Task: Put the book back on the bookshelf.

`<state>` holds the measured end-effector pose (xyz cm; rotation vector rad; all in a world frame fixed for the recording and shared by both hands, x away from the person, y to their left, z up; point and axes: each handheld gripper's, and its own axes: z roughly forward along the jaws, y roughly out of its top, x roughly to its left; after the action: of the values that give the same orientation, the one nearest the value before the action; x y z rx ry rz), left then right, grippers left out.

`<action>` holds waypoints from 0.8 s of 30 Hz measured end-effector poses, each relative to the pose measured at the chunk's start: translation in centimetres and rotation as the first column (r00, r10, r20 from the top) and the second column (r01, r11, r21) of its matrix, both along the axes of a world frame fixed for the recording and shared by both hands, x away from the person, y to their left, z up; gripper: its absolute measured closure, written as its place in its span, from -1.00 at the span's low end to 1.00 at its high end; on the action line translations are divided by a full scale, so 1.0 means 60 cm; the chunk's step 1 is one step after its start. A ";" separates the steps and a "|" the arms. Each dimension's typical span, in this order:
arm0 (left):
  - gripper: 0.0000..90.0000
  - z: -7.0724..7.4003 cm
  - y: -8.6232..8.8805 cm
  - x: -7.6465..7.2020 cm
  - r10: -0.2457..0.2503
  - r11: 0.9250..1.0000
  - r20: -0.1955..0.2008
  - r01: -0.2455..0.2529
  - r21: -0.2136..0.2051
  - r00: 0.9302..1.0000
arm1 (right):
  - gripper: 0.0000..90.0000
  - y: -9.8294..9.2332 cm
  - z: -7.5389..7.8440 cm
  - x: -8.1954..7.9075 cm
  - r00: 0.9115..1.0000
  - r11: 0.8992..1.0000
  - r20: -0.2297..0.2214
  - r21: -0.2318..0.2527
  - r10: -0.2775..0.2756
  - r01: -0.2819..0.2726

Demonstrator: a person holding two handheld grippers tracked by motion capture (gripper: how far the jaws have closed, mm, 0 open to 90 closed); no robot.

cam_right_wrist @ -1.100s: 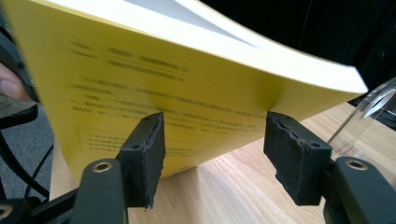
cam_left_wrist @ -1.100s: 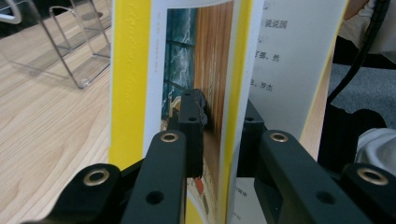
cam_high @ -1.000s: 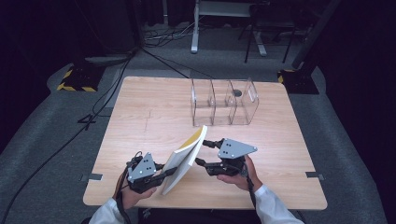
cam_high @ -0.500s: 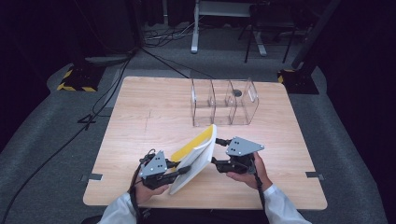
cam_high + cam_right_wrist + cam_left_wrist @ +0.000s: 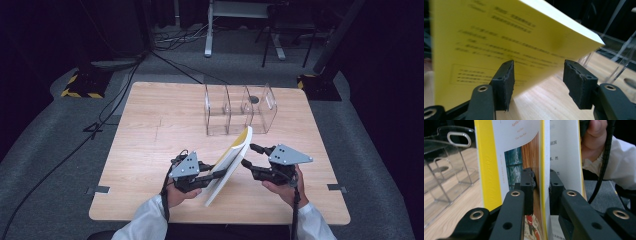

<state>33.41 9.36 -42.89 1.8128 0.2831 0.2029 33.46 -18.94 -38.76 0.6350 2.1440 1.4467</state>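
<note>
Carrying a yellow-covered book (image 5: 231, 162) toward the clear three-bay organizer (image 5: 240, 109) looks like the step in hand. From the high view, the book stands tilted above the table's near edge, roughly midway along it, with the left claw (image 5: 216, 173) clamped on its lower part and the right claw (image 5: 249, 155) just beside its far face; the organizer sits well apart, nearer the far edge. The left gripper view adds what that one cannot — the left claw's pads (image 5: 527, 187) pinch only the front cover and a few pages, so the book (image 5: 506, 157) hangs partly open. The right gripper view shows the right claw (image 5: 537, 80) spread, its jaws having just been narrowing, the back cover (image 5: 499, 37) ahead of them, not pinched. Next, I judge, the right claw must steady the book upright — then guide it into a bay.
</note>
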 end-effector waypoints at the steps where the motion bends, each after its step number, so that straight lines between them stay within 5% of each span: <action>1: 0.78 -0.002 0.000 0.003 -0.006 1.000 -0.002 0.006 -0.010 1.000 | -0.05 -0.003 0.002 -0.003 1.000 1.000 0.013 -0.004 0.008 -0.007; 5: 0.77 -0.007 0.009 0.000 -0.015 1.000 -0.004 0.014 -0.019 1.000 | -0.08 -0.005 -0.002 -0.004 0.999 0.999 -0.004 0.016 0.038 -0.038; 9: 0.71 -0.008 0.032 -0.011 -0.004 1.000 -0.008 0.004 0.019 1.000 | -0.13 0.016 -0.001 -0.009 0.997 0.998 0.033 0.003 0.066 -0.067; 16: 0.54 -0.010 0.063 -0.028 0.008 0.998 -0.029 -0.006 0.062 1.000 | -0.18 0.056 -0.012 -0.009 0.993 0.993 0.019 -0.003 0.118 -0.118; 20: 0.37 -0.013 0.072 -0.045 0.008 0.991 -0.045 -0.002 0.135 0.999 | -0.18 0.079 -0.019 -0.014 0.990 0.990 0.021 -0.039 0.137 -0.136; 24: 0.28 -0.014 0.077 -0.052 0.033 0.990 -0.053 -0.025 0.139 0.998 | -0.14 0.092 -0.026 -0.017 0.991 0.990 0.016 -0.048 0.135 -0.134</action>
<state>30.29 14.01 -43.72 1.9549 0.3414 0.1972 32.41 -13.43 -40.31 0.4660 2.2363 1.4606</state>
